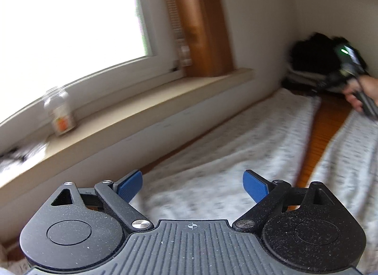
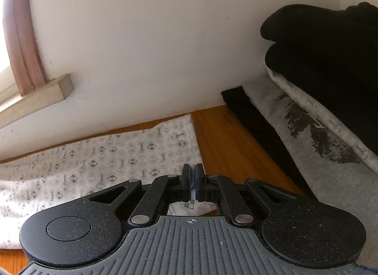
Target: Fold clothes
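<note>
Left wrist view: left gripper (image 1: 192,186) has its jaws wide apart, nothing between the blue pads (image 1: 255,186). It hangs over the white patterned garment (image 1: 212,156), which lies spread on the wooden table (image 1: 328,128). The frame is motion-blurred. Window (image 1: 70,19) and sill (image 1: 132,109) on the left, a clear jar (image 1: 60,114) on the sill. Far right: a hand (image 1: 361,93) holds the right gripper (image 1: 347,62), green light on it, in front of a dark pile (image 1: 311,52) by the wall.

Right wrist view: right gripper (image 2: 194,180) has its jaws together, clamped on the right edge of the garment (image 2: 94,163); a bit of white fabric shows between and below the pads. The rest of the garment lies flat to the left along the wall (image 2: 153,50). Bare table (image 2: 231,147) to the right. Beyond it is a stack of folded clothes (image 2: 319,121): black at the bottom, then a grey printed piece, a white patterned piece, black bulk on top.
</note>
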`<move>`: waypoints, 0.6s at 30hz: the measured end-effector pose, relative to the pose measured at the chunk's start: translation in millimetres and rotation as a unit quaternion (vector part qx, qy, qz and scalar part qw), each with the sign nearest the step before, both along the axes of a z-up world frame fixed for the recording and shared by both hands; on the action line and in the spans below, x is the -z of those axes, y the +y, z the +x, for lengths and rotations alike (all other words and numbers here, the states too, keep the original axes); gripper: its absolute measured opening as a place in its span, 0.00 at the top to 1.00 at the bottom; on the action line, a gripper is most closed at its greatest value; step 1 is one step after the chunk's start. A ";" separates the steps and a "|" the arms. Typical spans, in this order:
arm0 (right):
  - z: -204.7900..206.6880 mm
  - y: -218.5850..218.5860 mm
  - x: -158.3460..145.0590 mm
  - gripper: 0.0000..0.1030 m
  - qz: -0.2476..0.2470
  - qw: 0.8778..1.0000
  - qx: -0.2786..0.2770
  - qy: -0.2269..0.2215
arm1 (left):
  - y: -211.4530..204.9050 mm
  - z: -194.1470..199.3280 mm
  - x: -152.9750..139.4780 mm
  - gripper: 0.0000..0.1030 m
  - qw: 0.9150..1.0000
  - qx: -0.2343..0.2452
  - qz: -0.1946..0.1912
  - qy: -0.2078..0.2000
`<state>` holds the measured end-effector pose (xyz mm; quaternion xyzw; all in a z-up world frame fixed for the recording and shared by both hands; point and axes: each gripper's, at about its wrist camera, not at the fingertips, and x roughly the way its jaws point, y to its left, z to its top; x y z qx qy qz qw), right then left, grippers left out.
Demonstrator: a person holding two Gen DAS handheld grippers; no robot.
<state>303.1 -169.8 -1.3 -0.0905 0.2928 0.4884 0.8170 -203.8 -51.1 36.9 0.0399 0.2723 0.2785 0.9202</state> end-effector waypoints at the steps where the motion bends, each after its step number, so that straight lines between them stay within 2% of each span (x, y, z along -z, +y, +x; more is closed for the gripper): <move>1: 0.7 -3.0 -0.5 0.91 0.001 1.000 0.003 0.004 | -5.4 6.0 1.3 0.11 1.000 0.010 0.000 0.006; 2: -0.5 -7.2 -1.8 0.89 0.004 1.000 0.002 0.009 | -10.2 11.9 3.1 0.13 1.000 0.019 0.000 0.013; 4: -4.8 -16.6 -5.1 0.89 0.013 1.000 -0.004 0.022 | -15.7 21.8 8.0 0.27 0.999 0.028 -0.003 0.025; 5: -6.9 -21.3 -6.8 0.89 0.017 0.999 -0.007 0.028 | -17.4 25.7 10.7 0.29 0.999 0.030 -0.005 0.031; 7: -13.2 -29.9 -6.6 0.84 0.022 0.999 -0.017 0.047 | -19.1 29.2 15.9 0.46 0.999 0.036 -0.011 0.036; 10: -24.0 -34.9 -2.2 0.79 0.028 0.996 -0.039 0.078 | -18.2 32.9 19.2 0.57 0.998 0.046 -0.026 0.037; 13: -33.6 -27.4 2.6 0.77 0.032 0.992 -0.059 0.103 | -21.7 33.9 20.5 0.63 0.997 0.054 -0.028 0.042; 15: -38.8 -17.8 4.4 0.73 0.028 0.992 -0.062 0.105 | -23.6 32.8 20.0 0.66 0.997 0.055 -0.027 0.043; 18: -40.8 -7.0 5.6 0.67 0.035 0.991 -0.063 0.113 | -27.6 28.0 18.4 0.66 0.997 0.055 -0.027 0.047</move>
